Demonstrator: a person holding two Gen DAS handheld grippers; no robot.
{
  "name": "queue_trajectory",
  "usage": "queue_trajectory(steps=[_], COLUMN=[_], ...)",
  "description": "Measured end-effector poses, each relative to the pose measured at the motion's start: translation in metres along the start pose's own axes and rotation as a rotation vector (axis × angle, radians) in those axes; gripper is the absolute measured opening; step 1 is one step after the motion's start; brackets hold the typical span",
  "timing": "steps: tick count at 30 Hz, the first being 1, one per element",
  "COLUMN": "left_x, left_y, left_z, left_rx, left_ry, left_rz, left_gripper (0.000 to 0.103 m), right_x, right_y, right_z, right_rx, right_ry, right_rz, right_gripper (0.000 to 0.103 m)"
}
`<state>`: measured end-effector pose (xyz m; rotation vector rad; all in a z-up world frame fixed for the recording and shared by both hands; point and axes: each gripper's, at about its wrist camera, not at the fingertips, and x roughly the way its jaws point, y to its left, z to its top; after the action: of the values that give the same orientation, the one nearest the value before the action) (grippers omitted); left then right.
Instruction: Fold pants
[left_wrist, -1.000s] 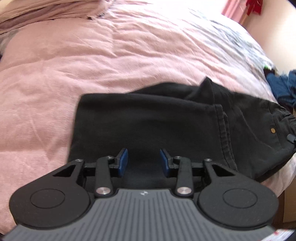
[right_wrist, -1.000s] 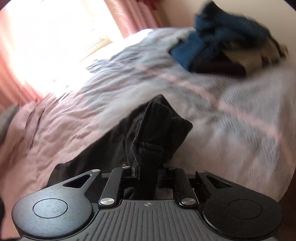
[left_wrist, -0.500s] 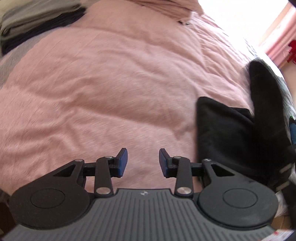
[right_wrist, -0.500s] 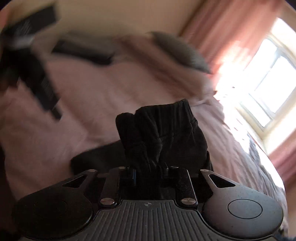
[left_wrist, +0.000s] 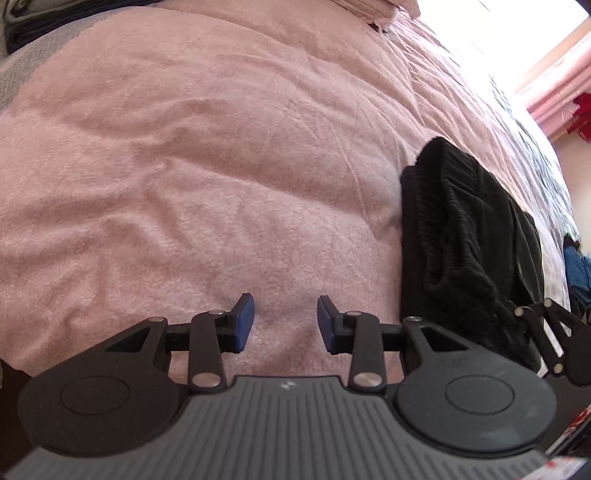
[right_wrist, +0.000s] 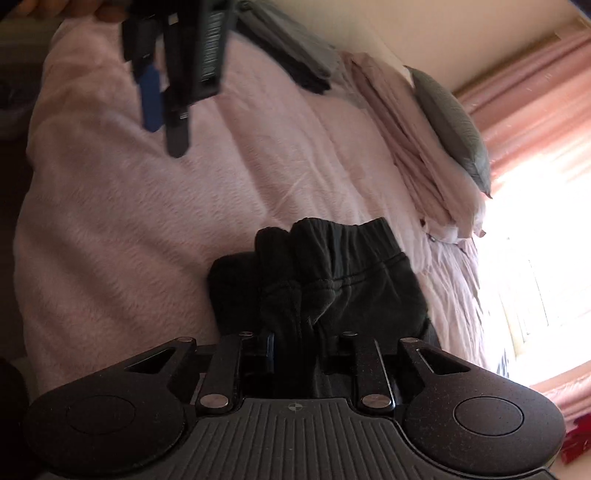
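My right tool (right_wrist: 295, 345) is clamped on the bunched black pants (right_wrist: 325, 273), probably mid-fold, at three o'clock on the pink bed (left_wrist: 221, 166). My left tool (left_wrist: 285, 319) gapes empty; next, lay and flatten.

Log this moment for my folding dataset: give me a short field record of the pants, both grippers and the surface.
pants: black pants, bunched, one end lifted
right gripper: right gripper, jaws shut on the pants
left gripper: left gripper, jaws open, holding nothing
surface: pink blanket on a bed
pants position: right of the left gripper, apart from it
background: grey pillow, pink curtain
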<state>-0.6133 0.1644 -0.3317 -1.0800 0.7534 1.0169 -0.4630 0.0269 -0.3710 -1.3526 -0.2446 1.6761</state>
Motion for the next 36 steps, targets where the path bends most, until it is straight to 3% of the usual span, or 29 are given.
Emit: queue_trajectory(steps=[2,4,6,8,10,15,19,21,23,25,26,27,30,34,36], left_x=[0.001,0.000,-0.006,-0.014,-0.021,-0.026,-0.014,-0.004,0.005,0.005,0.004,0.000,-0.008,0.010,0.016], left_y=[-0.007,-0.014,-0.022,-0.035,-0.052,-0.090,-0.106,-0.108,-0.108,-0.109,-0.109,-0.107,-0.104,-0.115,-0.123], left_z=[-0.001,-0.001,-0.003,-0.006,-0.009,-0.010,-0.005,-0.001,0.002,0.001,0.000,-0.002,-0.008,-0.018,-0.018], left_rx=[0.018,0.008,-0.005,-0.004,0.022,0.055,0.013,-0.012,-0.052,-0.031,-0.012,-0.002,0.054,0.224,0.268], left_ry=[0.003,0.009,0.004,-0.011,-0.030,-0.085,-0.124,-0.138,-0.121,-0.145,-0.155,-0.178,-0.216,-0.216,-0.199], left_rz=[-0.001,-0.008,-0.030,-0.051,-0.087,-0.171,-0.181,-0.166,-0.182,-0.169,-0.165,-0.158,-0.139,-0.008,0.049], left_gripper=[0.031,0.031,0.031,0.031,0.031,0.033,0.038,0.039,0.036,0.021,0.016,0.004,0.004,0.007,0.007], right_x=[-0.006,-0.021,-0.039,-0.060,-0.073,-0.074,-0.056,-0.047,-0.056,-0.053,-0.052,-0.052,-0.048,-0.022,-0.022], right_y=[-0.007,-0.021,-0.033,-0.049,-0.070,-0.140,-0.160,-0.158,-0.153,-0.154,-0.156,-0.156,-0.153,-0.134,-0.143], right_z=[0.005,0.001,-0.010,-0.026,-0.048,-0.147,-0.226,-0.250,-0.268,-0.262,-0.253,-0.244,-0.226,-0.194,-0.194], right_rx=[0.022,0.123,0.218,0.339,0.506,1.169,1.690,1.888,1.990,1.977,1.917,1.839,1.677,1.282,1.305], right_ry=[0.031,0.021,-0.004,-0.028,0.003,0.147,0.208,0.211,0.170,0.123,0.136,0.144,0.125,0.188,0.225], right_rz=[-0.016,-0.034,-0.040,-0.045,-0.051,-0.054,0.037,0.108,0.166,0.203,0.183,0.165,0.144,0.125,0.151], right_gripper=[0.028,0.058,0.066,0.066,0.065,0.055,0.051,0.050,0.050,0.043,0.043,0.043,0.043,0.043,0.043])
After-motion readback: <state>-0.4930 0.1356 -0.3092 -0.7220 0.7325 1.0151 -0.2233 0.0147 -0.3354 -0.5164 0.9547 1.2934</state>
